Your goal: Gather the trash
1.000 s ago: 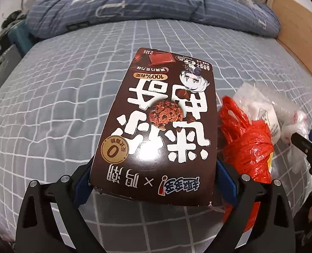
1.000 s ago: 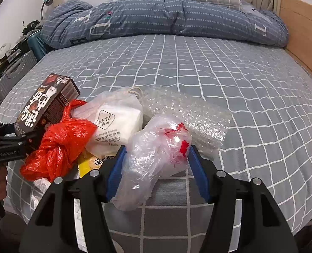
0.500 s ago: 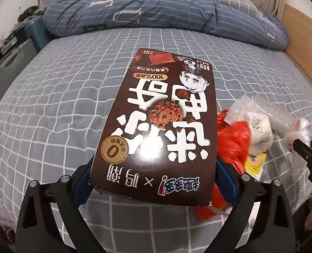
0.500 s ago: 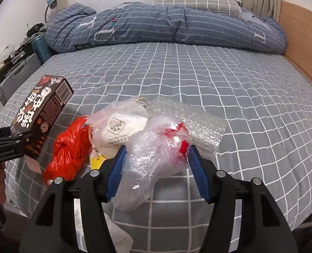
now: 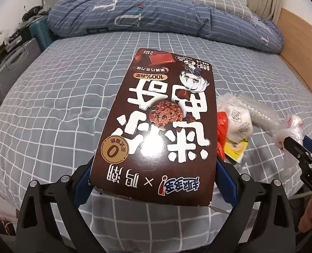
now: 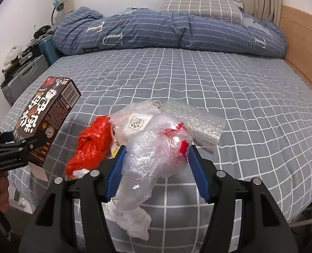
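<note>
**Spotter:** What's each tool doing?

**Me:** My left gripper (image 5: 153, 181) is clamped on a brown cookie box (image 5: 158, 122), blue pads pressed to its two long sides, the printed face up and tilted away from me. My right gripper (image 6: 157, 168) pinches a crumpled clear plastic bag (image 6: 156, 149) with red print; its loose tail hangs below the pads.

**Spotter:** Where does the rest of the trash sit?

**Me:** From the right wrist view, a red plastic bag (image 6: 92, 145) lies at nine o'clock of the clear bag, just beside it. A white KEYU pouch (image 6: 137, 122) is at eleven o'clock, touching the red bag, and a bubble wrap sheet (image 6: 198, 122) sits at one o'clock. A yellow wrapper (image 5: 236, 147) shows under the pouch in the left wrist view. The box is held at nine o'clock, apart from the pile.

**Spotter:** And around that?

**Me:** All of it lies near the front edge of the grey checked bed (image 6: 219, 80). A blue quilt (image 6: 166, 33) is bunched at twelve o'clock, a checked pillow (image 6: 198, 6) behind it.
</note>
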Motion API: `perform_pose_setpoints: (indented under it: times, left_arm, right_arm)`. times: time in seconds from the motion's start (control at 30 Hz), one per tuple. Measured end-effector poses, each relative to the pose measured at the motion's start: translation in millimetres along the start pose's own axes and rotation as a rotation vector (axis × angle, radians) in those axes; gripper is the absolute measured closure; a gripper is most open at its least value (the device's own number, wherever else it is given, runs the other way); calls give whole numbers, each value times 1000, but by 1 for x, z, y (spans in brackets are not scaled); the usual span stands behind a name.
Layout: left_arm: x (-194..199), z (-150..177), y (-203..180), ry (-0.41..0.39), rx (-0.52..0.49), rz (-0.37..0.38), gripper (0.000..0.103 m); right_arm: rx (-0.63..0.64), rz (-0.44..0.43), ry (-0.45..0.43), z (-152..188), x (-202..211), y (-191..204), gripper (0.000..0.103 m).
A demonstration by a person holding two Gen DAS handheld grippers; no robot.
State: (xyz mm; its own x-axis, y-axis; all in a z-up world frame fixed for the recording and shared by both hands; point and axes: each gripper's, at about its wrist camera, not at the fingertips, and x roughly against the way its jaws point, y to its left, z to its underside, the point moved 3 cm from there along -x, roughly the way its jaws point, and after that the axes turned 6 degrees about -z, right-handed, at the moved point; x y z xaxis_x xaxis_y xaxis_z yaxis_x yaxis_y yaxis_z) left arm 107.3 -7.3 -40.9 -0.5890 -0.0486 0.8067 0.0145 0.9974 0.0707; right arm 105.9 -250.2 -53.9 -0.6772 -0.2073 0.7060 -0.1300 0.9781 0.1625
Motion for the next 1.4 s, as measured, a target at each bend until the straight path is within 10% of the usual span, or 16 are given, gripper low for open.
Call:
perform_pose_setpoints:
  times: [1.4]
  left_arm:
    - [83, 78, -11, 17, -3, 27, 10]
  right_arm:
    - [5, -21, -1, 70, 107, 36, 46]
